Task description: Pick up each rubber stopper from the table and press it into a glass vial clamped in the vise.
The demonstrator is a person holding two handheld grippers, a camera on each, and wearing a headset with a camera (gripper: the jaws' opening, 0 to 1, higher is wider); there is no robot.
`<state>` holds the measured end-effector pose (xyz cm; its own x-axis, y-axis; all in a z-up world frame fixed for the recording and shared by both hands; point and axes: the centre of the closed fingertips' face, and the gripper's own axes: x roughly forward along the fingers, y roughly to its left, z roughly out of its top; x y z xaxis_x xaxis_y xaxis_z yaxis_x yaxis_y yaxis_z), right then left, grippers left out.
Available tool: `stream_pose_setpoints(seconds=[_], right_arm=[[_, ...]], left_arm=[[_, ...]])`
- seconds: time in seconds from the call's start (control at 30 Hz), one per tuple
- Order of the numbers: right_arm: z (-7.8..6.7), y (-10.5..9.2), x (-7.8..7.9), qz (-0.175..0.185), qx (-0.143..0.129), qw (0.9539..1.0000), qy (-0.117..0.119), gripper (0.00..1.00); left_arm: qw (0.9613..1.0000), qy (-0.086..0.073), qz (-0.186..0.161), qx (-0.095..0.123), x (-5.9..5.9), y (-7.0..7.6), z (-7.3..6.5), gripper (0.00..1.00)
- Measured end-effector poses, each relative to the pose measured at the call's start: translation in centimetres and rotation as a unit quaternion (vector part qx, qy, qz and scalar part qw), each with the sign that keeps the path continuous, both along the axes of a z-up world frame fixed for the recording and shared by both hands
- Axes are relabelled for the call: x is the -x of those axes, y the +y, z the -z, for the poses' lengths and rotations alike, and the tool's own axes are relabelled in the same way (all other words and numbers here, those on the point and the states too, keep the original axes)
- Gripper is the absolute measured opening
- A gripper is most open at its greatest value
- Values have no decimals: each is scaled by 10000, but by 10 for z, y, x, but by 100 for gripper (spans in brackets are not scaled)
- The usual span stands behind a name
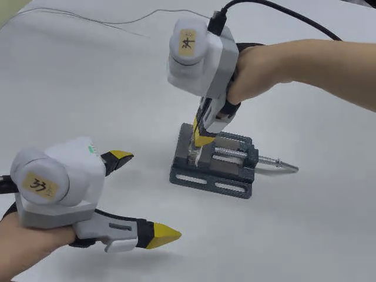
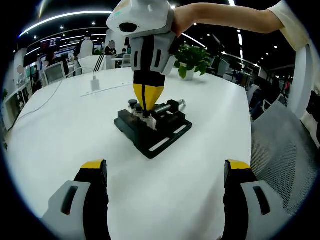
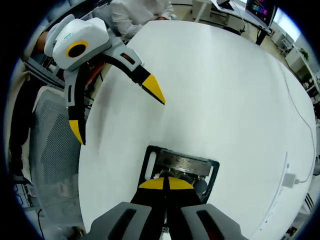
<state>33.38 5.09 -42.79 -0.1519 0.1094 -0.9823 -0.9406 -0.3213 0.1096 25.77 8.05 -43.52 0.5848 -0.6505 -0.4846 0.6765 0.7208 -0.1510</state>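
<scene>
lower left of the head view, the left gripper (image 1: 148,195) hangs released, jaws spread wide; at centre the right gripper (image 1: 202,140) points down, jaws clenched together, tips on the dark-topped glass vials (image 2: 133,107) clamped in the vise (image 1: 212,174)

Bare table (image 1: 88,76) surrounds the vise (image 1: 230,171); the right gripper (image 1: 201,141) (jaws together) covers its top.

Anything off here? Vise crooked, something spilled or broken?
Nothing stands out. The vise sits flat on the white table. The right gripper has its fingers closed, tips down at the vials. The left gripper hangs open alongside. No spill or breakage visible.
</scene>
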Motion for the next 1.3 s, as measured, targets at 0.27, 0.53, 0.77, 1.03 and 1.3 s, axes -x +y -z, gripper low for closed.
stream_pose_setpoints(seconds=[0.27, 0.53, 0.77, 1.03, 1.3], right_arm=[[1, 1, 0, -71, 274, 9995, -137, 0], [0, 0, 3, 1, 360, 9992, -160, 0], [-3, -2, 2, 247, 178, 9995, -37, 0], [-3, -2, -1, 645, -155, 9978, -51, 0], [-2, -3, -3, 936, -769, 9924, -228, 0]], left_arm=[[10000, -33, -49, 50, -6, 1, -3, 97], [9998, -134, -113, 55, -9, 3, -14, 97], [9990, -300, -313, 119, -8, 11, -33, 97], [9985, -410, -362, 73, -1, 10, -44, 97], [9980, -439, -458, -81, -3, 14, -39, 96]])
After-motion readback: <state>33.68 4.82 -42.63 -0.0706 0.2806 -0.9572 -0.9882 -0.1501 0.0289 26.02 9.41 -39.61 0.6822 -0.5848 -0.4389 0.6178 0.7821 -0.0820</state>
